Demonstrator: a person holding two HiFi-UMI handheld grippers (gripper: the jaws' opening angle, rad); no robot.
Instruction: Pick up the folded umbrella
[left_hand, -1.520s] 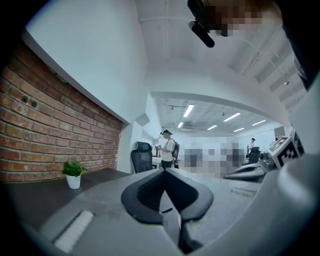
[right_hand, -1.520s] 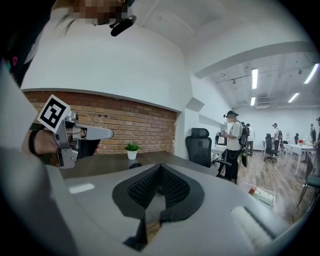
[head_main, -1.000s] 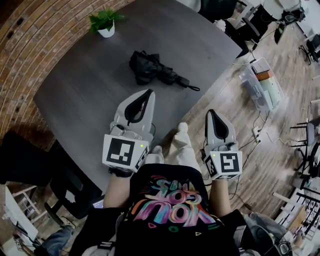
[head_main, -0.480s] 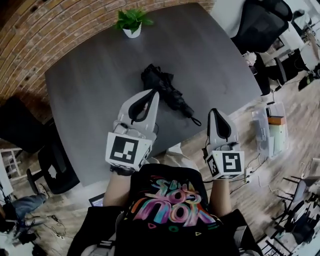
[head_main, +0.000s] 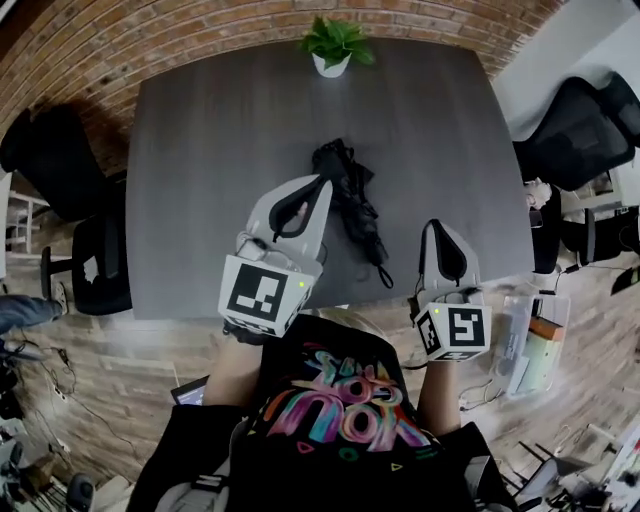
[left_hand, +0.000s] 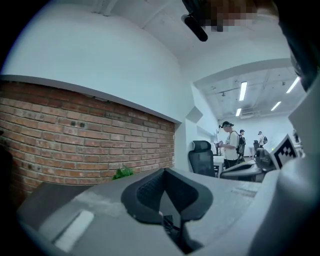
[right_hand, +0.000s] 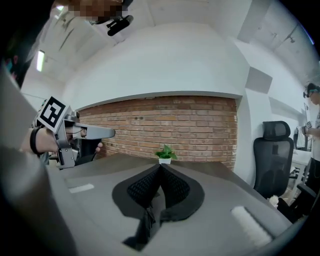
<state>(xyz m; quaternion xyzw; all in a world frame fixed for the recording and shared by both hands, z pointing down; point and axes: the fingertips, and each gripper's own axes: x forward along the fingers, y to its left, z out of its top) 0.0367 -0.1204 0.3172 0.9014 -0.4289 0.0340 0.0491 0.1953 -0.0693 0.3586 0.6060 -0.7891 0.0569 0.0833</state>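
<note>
The dark table fills mid-frame. The folded umbrella lies untouched at its centre. The left gripper hovers just beside it, jaws together and empty. The right gripper, likewise closed on nothing, hangs lower right, probably staged for approach. A potted plant stands top centre.

Seen upside down from my head camera, the bright multicoloured print on the person's black T-shirt is the only lettering in the scene. Its largest word reads "YOU". The smaller words next to it are too warped for me to make out. The left gripper and right gripper each carry black-and-white square markers, which are coded patterns rather than letters or numbers.
</note>
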